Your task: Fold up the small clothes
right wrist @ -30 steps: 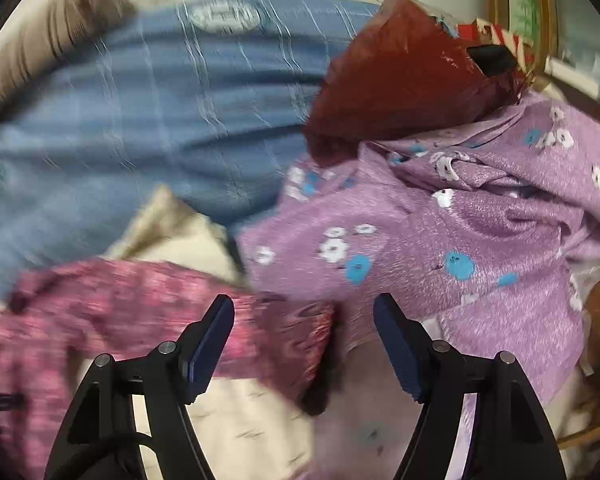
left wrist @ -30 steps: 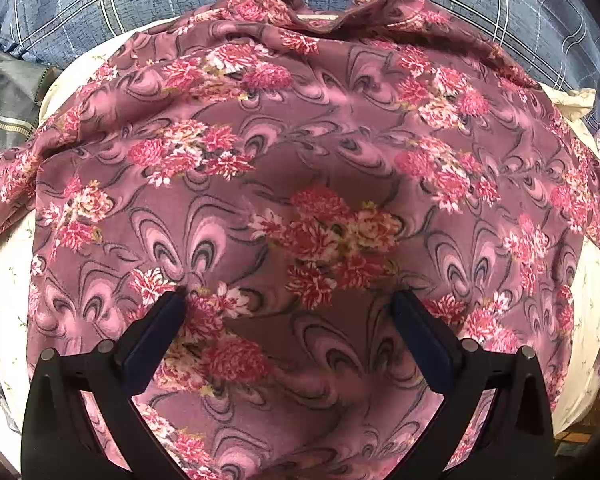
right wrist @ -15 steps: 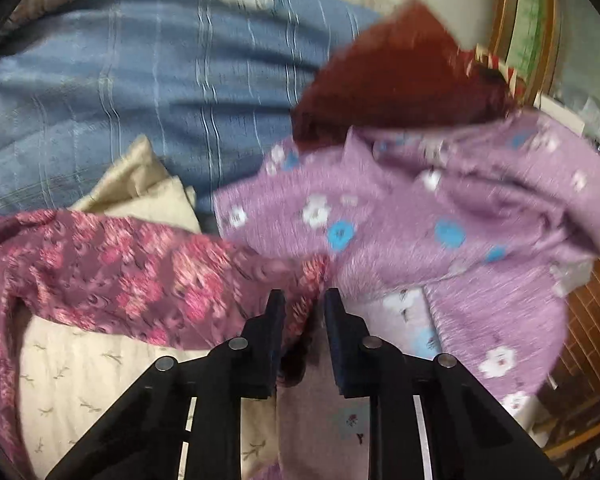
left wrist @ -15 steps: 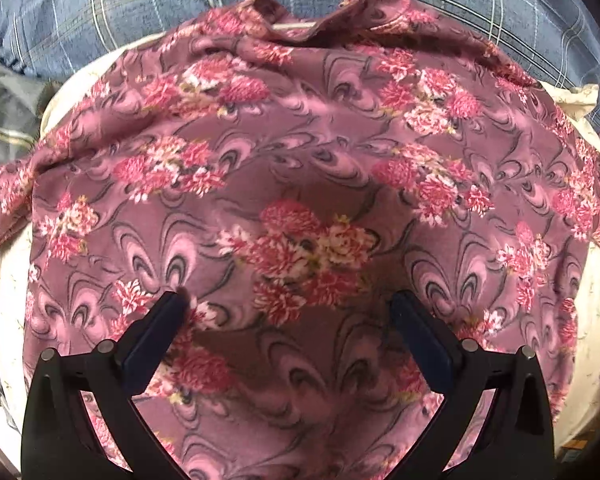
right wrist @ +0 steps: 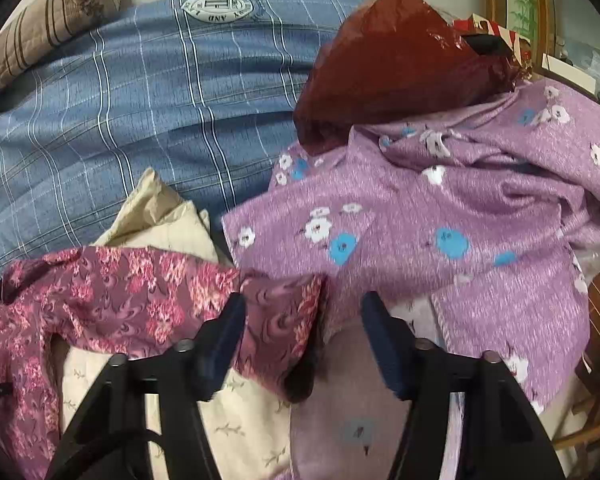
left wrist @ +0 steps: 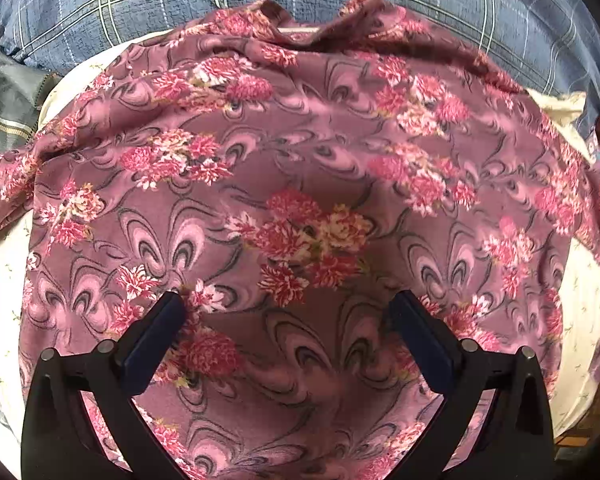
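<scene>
Containers: none can be made out in either view; the clothes lie loose on the bedding.
Floral garment [left wrist: 300, 184]: a dusty-rose piece printed with pink flower clusters, spread flat across a cream quilted pad [left wrist: 4, 312] and filling most of the left wrist view.
Garment's direction: its neckline edge sits at the far end, against the blue checked bedspread [left wrist: 100, 4]; its long axis cannot be told, since the near edge is hidden.
Sleeve [right wrist: 276, 320]: in the right wrist view it runs out sideways from the garment's body at the left, its cuff end toward the right, lying over the cream pad.
Left gripper [left wrist: 286, 312]: fingers set wide apart above the fabric, nothing pinched between them; whether the tips touch the cloth cannot be told.
Right gripper [right wrist: 304, 320]: jaws are opening, with the sleeve's cuff end lying between them; the pads do not press on it.
Lilac garment [right wrist: 440, 216]: crumpled, with blue and white flowers, just beside the sleeve end on the right.
Dark red plastic bag [right wrist: 392, 60]: behind the lilac garment, partly resting on it.
Striped bolster [right wrist: 48, 20]: at the far left corner, on the bedspread.
</scene>
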`<state>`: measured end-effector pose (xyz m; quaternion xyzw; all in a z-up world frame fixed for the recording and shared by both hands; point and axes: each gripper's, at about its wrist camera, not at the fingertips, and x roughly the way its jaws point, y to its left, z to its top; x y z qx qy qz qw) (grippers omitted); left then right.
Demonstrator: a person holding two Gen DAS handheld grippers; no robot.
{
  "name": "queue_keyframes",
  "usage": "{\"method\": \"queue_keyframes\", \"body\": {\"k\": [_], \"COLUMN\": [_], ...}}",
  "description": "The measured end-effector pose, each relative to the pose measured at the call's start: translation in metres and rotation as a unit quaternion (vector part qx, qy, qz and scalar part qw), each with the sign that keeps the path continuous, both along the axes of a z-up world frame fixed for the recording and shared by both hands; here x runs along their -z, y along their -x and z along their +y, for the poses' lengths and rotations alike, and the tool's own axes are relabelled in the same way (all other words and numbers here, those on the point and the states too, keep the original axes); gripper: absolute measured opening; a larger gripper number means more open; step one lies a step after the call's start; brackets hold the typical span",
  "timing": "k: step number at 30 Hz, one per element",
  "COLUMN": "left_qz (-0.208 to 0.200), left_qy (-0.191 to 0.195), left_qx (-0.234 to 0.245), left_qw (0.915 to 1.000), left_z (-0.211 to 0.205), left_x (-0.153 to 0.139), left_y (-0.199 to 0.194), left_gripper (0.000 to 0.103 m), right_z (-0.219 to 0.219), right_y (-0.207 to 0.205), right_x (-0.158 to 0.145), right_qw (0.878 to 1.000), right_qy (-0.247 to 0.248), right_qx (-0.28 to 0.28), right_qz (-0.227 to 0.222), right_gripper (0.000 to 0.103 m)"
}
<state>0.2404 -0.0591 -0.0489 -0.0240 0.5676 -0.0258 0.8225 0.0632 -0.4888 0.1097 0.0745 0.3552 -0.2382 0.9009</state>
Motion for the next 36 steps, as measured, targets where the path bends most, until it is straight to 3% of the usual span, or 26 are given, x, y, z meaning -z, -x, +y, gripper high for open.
{"method": "queue_keyframes", "body": {"k": [6,9,10,13,16,19,22,24,25,27,33,36], "left_qz": [-0.010,-0.008,-0.007,-0.007,-0.011,-0.012,-0.013,-0.018,-0.019,-0.021,-0.019,-0.016], "left_qy": [-0.026,-0.021,-0.021,-0.021,-0.022,-0.018,-0.008,-0.006,-0.009,-0.010,-0.013,-0.014], "left_qx": [0.009,0.008,0.007,0.004,0.006,0.011,0.012,0.020,0.027,0.031,0.031,0.030], "left_qw": [0.9996,0.9997,0.9997,0.9997,0.9997,0.9997,0.9998,0.9996,0.9994,0.9993,0.9993,0.9993], "left_z": [0.005,0.007,0.009,0.013,0.011,0.000,0.007,0.010,0.012,0.014,0.018,0.013], "left_x": [0.001,0.001,0.001,0.002,0.002,0.002,0.002,0.002,0.003,0.004,0.006,0.008], "left_y": [0.010,0.013,0.013,0.011,0.008,0.005,0.016,0.025,0.027,0.030,0.037,0.037], "left_gripper": [0.103,0.103,0.103,0.103,0.103,0.103,0.103,0.103,0.103,0.103,0.103,0.103], "right_z": [0.003,0.004,0.004,0.009,0.036,0.062,0.084,0.075,0.065,0.042,0.027,0.011], "right_y": [-0.035,-0.033,-0.030,-0.017,-0.003,0.000,-0.005,-0.001,0.003,0.008,-0.012,-0.027], "right_x": [0.037,0.057,0.057,0.044,0.013,-0.010,-0.024,-0.028,-0.028,-0.016,0.012,0.028], "right_qw": [0.997,0.996,0.997,0.999,0.999,0.999,0.998,0.999,1.000,0.999,0.997,0.998], "right_qy": [0.035,0.037,0.040,0.022,0.042,0.033,0.036,0.008,-0.002,-0.009,0.035,0.011], "right_qx": [-0.012,0.001,0.005,0.007,-0.010,-0.029,-0.049,-0.040,-0.026,0.005,0.031,0.034], "right_qz": [0.062,0.077,0.073,0.048,0.017,-0.002,0.011,0.015,0.017,0.035,0.057,0.042], "right_gripper": [0.066,0.029,0.025,0.015,0.009,0.007,0.007,0.015,0.038,0.072,0.069,0.069]}}
